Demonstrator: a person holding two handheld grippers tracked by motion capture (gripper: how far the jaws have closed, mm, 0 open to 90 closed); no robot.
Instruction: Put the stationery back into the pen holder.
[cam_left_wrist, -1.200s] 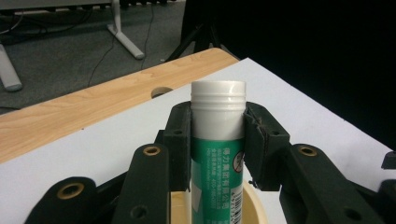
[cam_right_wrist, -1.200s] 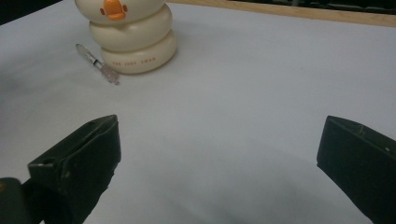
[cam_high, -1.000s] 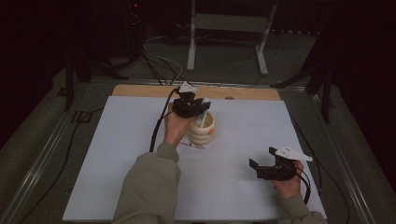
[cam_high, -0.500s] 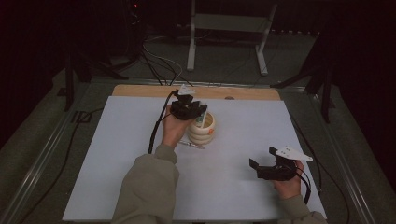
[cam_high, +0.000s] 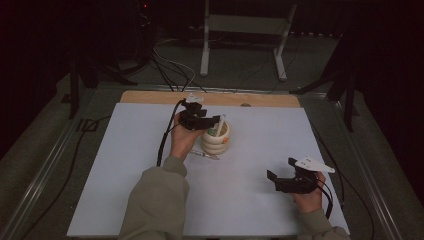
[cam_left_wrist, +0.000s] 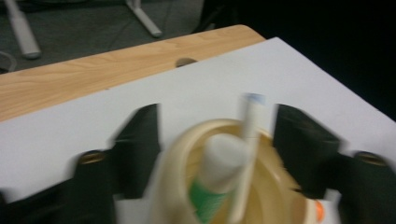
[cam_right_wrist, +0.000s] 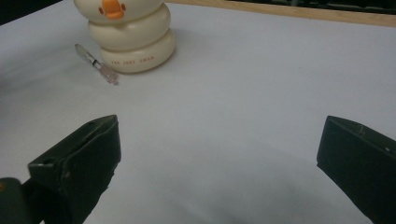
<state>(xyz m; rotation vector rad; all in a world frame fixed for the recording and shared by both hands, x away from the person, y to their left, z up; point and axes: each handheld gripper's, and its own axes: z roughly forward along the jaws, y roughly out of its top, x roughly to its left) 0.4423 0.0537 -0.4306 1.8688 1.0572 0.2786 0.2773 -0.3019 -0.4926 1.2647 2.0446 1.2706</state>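
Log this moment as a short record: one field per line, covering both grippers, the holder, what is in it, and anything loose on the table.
left gripper: jaws open, one on each side of the holder's rim
right gripper: open, nothing between the jaws, apart from the holder
holder: cream, ringed, upright on the white sheet
contents: white stick and a green-and-white tube, both inside
loose item: pen lying flat beside the holder's base

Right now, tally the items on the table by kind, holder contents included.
Cream duck-shaped holder: 1
Tube with white cap and green label in the holder: 1
White stick with a blue tip in the holder: 1
Clear pen lying on the sheet beside the holder: 1
Total: 4
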